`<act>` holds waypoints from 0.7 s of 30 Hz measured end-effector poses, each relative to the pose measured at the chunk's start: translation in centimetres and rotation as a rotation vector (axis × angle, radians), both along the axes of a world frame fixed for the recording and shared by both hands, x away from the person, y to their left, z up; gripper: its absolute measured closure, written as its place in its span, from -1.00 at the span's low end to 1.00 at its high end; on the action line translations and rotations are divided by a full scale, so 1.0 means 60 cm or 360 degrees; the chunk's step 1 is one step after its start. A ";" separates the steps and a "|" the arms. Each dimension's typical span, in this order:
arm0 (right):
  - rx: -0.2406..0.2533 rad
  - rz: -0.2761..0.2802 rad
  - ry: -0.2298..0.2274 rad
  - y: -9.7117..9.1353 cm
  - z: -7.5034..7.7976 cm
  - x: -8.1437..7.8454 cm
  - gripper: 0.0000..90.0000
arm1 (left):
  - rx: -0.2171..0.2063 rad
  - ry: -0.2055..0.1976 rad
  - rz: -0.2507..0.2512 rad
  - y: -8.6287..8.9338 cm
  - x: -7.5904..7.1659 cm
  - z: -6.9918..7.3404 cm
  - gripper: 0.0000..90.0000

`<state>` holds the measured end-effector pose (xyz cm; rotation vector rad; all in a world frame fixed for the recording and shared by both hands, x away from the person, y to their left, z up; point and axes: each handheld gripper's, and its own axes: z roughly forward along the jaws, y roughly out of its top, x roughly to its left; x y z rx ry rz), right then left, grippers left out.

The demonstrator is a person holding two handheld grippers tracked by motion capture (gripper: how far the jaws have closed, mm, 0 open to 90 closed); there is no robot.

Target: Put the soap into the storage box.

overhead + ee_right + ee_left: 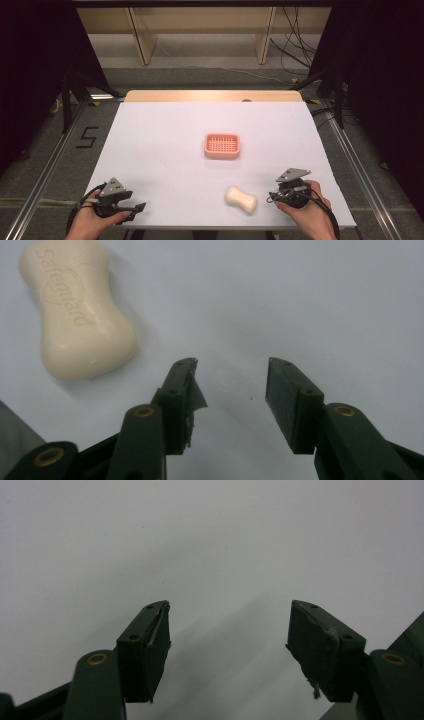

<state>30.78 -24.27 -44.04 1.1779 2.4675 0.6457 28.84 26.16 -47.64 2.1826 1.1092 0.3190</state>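
Nothing has been done yet, as far as I can judge. The soap [241, 199] lies bare on the white table [165, 145] near its front edge, at about 5 o'clock from the pink dish [222, 145]. The two are well apart, and the dish holds nothing. The likely job, carrying the soap to the dish, is all left: reach, pinch, lift, carry towards 11 o'clock, set down.

The right gripper [275, 196] sits just beside the soap, at its 3 o'clock, not touching it. The left gripper [136, 210] rests at the table's 7 o'clock corner, well away from both things.

The high view gives the layout: dish, soap and both hands together. It is too coarse to read the jaws, and I cannot be sure from it which way the right gripper points.

The gripper views settle the jaws. In the right gripper view the right gripper [232, 365] has its jaws spread with only bare table between them. The soap [75, 310] lies off at 10 o'clock, outside the gap, with raised lettering on its top face and a pinched waist. A loose flap of pad lining hangs off the left-hand jaw. In the left gripper view the left gripper [230, 605] has its jaws spread wider over plain white table, pinching nothing.
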 end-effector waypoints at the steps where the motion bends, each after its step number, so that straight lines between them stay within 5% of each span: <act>1: -0.0019 0.0036 -0.0003 0.002 0.002 0.001 0.21 | -0.0003 0.0004 -0.0003 0.000 0.000 0.000 -0.27; 7: -0.0058 0.0154 0.0029 0.018 0.019 0.005 0.13 | 0.0002 0.0002 -0.0004 -0.002 0.000 -0.002 -0.27; 13: -0.0084 0.0239 0.0134 0.034 0.034 0.007 0.08 | -0.0002 0.0010 -0.0011 0.000 0.001 -0.002 -0.27; 14: -0.0101 0.0253 0.0196 0.041 0.039 0.007 0.03 | -0.0009 0.0006 -0.0021 -0.001 0.002 -0.003 -0.28; 21: -0.0189 0.0378 0.0276 0.060 0.045 0.016 -0.02 | -0.0015 0.0033 -0.0039 -0.003 0.003 -0.005 -0.28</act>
